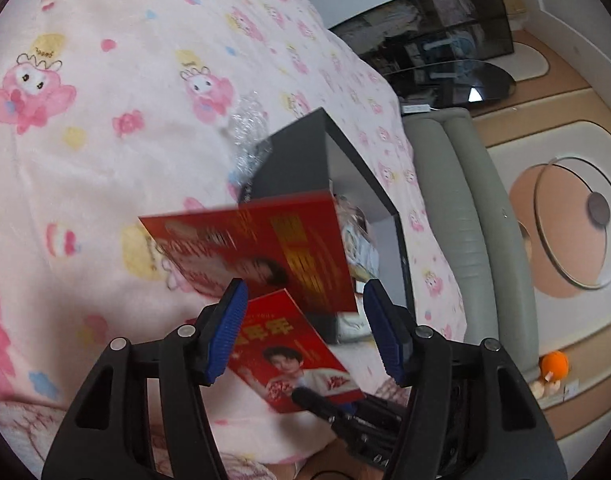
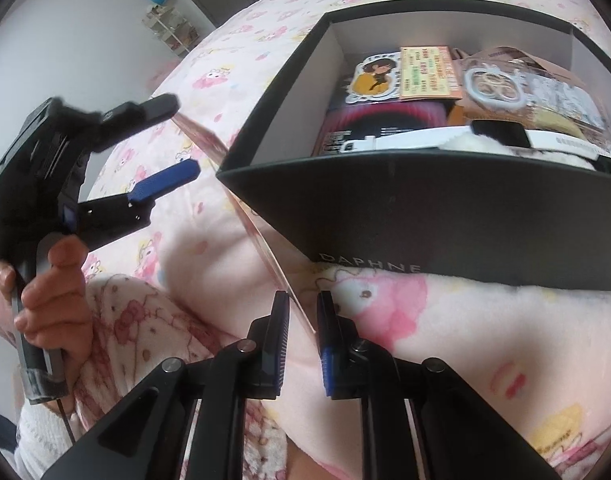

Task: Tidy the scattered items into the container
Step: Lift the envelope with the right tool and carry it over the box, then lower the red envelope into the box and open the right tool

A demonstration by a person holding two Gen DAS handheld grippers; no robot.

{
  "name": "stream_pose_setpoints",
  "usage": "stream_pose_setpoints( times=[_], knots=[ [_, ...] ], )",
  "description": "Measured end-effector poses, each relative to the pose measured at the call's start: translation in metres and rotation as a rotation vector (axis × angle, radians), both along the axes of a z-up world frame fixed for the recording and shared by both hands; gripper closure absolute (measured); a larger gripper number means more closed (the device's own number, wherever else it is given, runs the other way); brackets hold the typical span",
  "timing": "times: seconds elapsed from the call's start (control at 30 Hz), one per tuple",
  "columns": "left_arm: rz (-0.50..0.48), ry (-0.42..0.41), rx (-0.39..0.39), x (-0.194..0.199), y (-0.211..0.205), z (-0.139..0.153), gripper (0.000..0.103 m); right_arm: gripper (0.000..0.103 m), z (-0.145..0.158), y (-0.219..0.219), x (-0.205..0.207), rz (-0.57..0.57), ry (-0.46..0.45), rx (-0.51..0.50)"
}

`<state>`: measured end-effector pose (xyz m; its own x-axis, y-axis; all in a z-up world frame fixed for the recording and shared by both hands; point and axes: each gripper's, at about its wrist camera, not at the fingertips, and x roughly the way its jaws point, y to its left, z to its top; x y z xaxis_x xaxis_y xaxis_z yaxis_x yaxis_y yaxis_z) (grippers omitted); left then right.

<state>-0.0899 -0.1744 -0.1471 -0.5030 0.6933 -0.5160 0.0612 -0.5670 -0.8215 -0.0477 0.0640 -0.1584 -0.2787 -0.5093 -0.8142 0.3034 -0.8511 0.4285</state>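
Left gripper jaws wide apart, nothing clamped. Its blue ribbed pads stand on either side of the red card without pressing on it. A bare hand grips its handle at far left in the right wrist view, coming out of a fleecy, pink-printed sleeve.

Right gripper is nearly closed and pinches the card's lower edge. From its own camera the card shows only as a thin edge-on line running up and left, toward the left gripper's fingers. In the left wrist view a black fingertip of the right gripper sits on the card's bottom corner.

Card is glossy, flat and thin, red with gold lettering. Two red panels are visible, the upper one blurred; can't tell whether it's one folded sheet or two pieces. It's held above the blanket, just beside the box's near corner, not inside.

Blanket is soft pink plush with a cartoon print, rumpled.

Box sits on the blanket to the right: rigid, rectangular, matte black outside, white inside, open top, "DAPHNE" lettered on the near wall. Already inside it are flat printed cards, a sticker, a white strap-like piece and something fluffy.

Crinkled clear plastic lies on the blanket against the box's far side.
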Motion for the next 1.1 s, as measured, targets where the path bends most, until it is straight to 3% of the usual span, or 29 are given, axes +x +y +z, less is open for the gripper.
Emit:
stream_pose_setpoints(
  times=[0.1, 0.2, 0.3, 0.43, 0.57, 0.77, 0.93, 1.07, 1.1],
  knots=[
    [0.018, -0.004, -0.029, 0.008, -0.004, 0.001, 0.042, 0.093, 0.009, 0.009, 0.004, -0.009, 0.011, -0.001],
    [0.005, -0.034, -0.115, 0.009, 0.008, -0.001, 0.042, 0.093, 0.02, 0.018, 0.006, -0.017, 0.042, 0.011],
    [-0.049, -0.023, -0.215, 0.008, 0.028, 0.002, 0.042, 0.093, 0.022, 0.03, 0.002, -0.027, 0.023, 0.003],
    [-0.125, 0.023, -0.241, 0.013, 0.043, 0.006, 0.041, 0.093, 0.022, 0.052, 0.004, -0.055, 0.005, -0.01],
    [-0.211, 0.066, -0.293, 0.017, 0.062, 0.01, 0.041, 0.092, 0.018, 0.072, -0.005, -0.078, -0.056, -0.111],
    [-0.256, 0.111, -0.565, 0.02, 0.103, 0.011, 0.041, 0.091, 0.011, 0.081, -0.008, -0.083, -0.096, -0.132],
    [-0.308, 0.123, -0.597, 0.013, 0.124, 0.006, 0.041, 0.089, 0.014, 0.075, -0.006, -0.095, -0.051, -0.036],
    [-0.314, 0.106, -0.598, 0.01, 0.13, 0.001, 0.041, 0.069, 0.016, 0.078, -0.004, -0.166, -0.006, 0.067],
    [-0.309, 0.101, -0.603, 0.01, 0.13, 0.0, 0.041, 0.068, 0.019, 0.08, -0.003, -0.195, 0.015, 0.089]
  ],
)
